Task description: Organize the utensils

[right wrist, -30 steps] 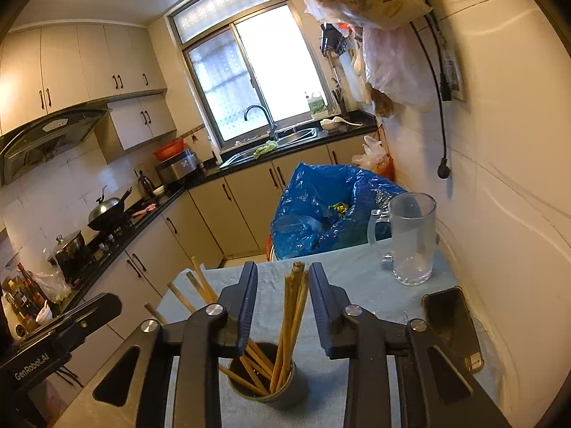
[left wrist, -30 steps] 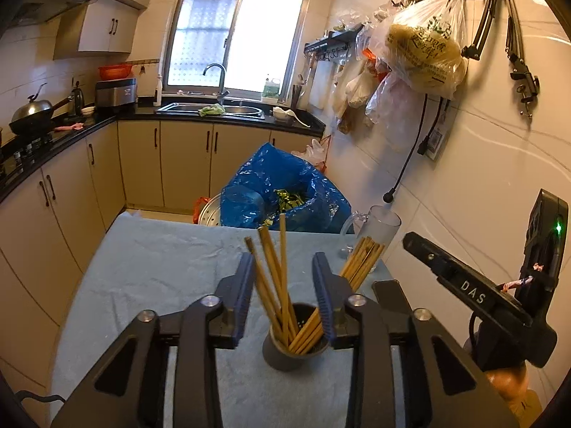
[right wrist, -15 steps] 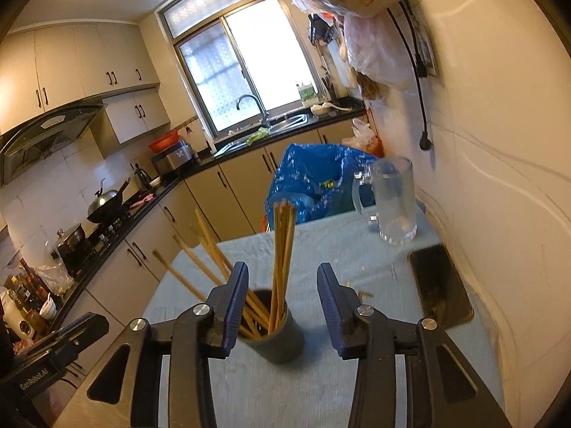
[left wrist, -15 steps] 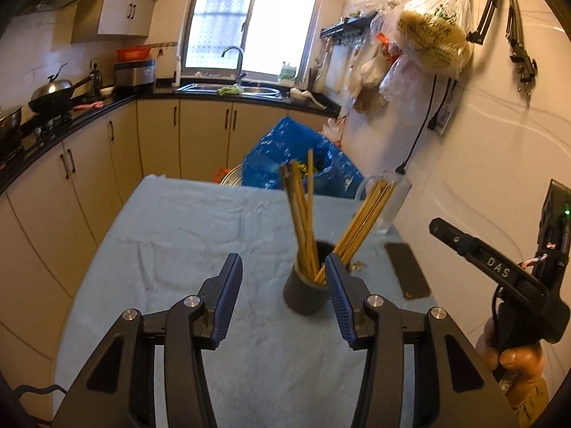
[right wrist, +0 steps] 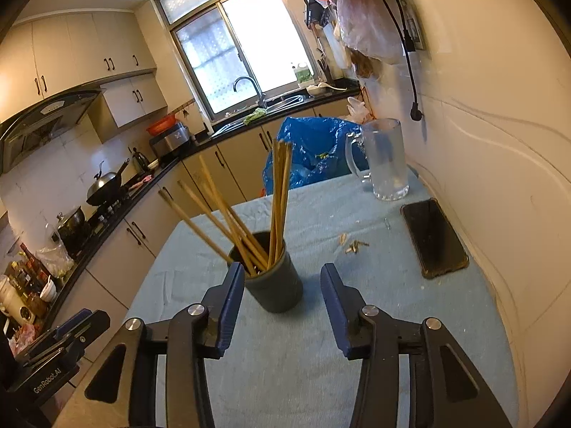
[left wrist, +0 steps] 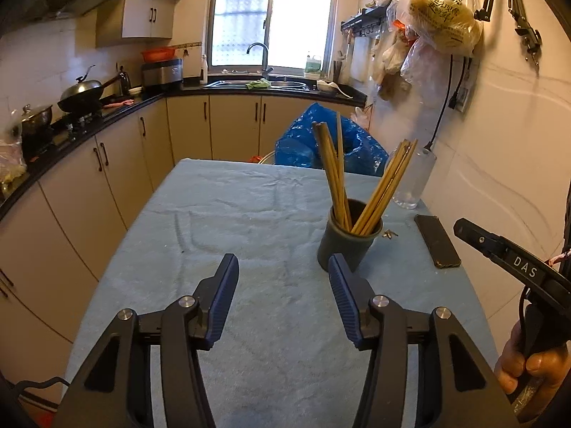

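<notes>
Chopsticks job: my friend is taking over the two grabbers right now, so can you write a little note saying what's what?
Left gripper: jaws opening, nothing between them, above the blue cloth.
Right gripper: jaws opening too, holding nothing; the dark cup sits just ahead of them, untouched.
Things: all the chopsticks stand in the cup, fanned in two bunches. The glass mug is empty near the wall, and a phone lies beside it.
Done: no chopsticks lie loose on the cloth.
Left: probably nothing but tidying; small scraps remain on the cloth.
</notes>
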The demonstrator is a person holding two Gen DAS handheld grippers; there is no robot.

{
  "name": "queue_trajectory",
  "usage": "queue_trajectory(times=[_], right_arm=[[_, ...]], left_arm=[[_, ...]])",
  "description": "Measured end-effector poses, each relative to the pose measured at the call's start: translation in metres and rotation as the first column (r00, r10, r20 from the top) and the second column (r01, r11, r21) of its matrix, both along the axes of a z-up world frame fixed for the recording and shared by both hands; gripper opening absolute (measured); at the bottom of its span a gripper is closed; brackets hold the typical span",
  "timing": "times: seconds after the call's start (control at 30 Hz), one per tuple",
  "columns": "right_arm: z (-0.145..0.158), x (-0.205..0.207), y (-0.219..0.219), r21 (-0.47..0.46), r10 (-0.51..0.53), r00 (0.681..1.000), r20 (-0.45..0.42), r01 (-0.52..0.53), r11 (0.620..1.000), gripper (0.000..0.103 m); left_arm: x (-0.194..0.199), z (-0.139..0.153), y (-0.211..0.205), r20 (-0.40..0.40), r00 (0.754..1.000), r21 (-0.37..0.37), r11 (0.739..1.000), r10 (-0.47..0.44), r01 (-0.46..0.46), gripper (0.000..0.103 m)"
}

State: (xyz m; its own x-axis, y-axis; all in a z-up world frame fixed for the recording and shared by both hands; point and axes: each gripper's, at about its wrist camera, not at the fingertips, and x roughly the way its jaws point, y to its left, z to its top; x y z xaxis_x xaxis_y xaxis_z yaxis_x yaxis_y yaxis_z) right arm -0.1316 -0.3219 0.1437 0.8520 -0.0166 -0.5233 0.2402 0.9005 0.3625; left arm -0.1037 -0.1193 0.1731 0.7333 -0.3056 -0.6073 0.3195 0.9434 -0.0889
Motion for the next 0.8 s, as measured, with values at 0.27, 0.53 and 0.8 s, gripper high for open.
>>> queue_trajectory(times=[0.27, 0.53, 0.8], right_arm=[[-0.004, 0.013, 0.0, -0.037, -0.001, 1.0, -0.023, 0.0, 0.999, 0.049], [-0.014, 0.06, -0.026, -0.012, 0.037, 0.998, -0.045, -0.038, 0.999, 0.055], [-0.023, 0.118, -0.044, 0.045, 0.07, 0.997, -0.033, -0.068, 0.997, 0.056]], left_arm=[[0.006, -0.003, -0.008, 0.013, 1.0, 0.051, 0.999, -0.014, 0.014, 0.057], [0.055, -0.018, -0.03, -0.016, 0.999, 0.071, 0.996, -0.05, 0.051, 0.068], [0.134, -0.038, -0.062, -0.097, 0.993, 0.028, 0.997, -0.074, 0.077, 0.068]])
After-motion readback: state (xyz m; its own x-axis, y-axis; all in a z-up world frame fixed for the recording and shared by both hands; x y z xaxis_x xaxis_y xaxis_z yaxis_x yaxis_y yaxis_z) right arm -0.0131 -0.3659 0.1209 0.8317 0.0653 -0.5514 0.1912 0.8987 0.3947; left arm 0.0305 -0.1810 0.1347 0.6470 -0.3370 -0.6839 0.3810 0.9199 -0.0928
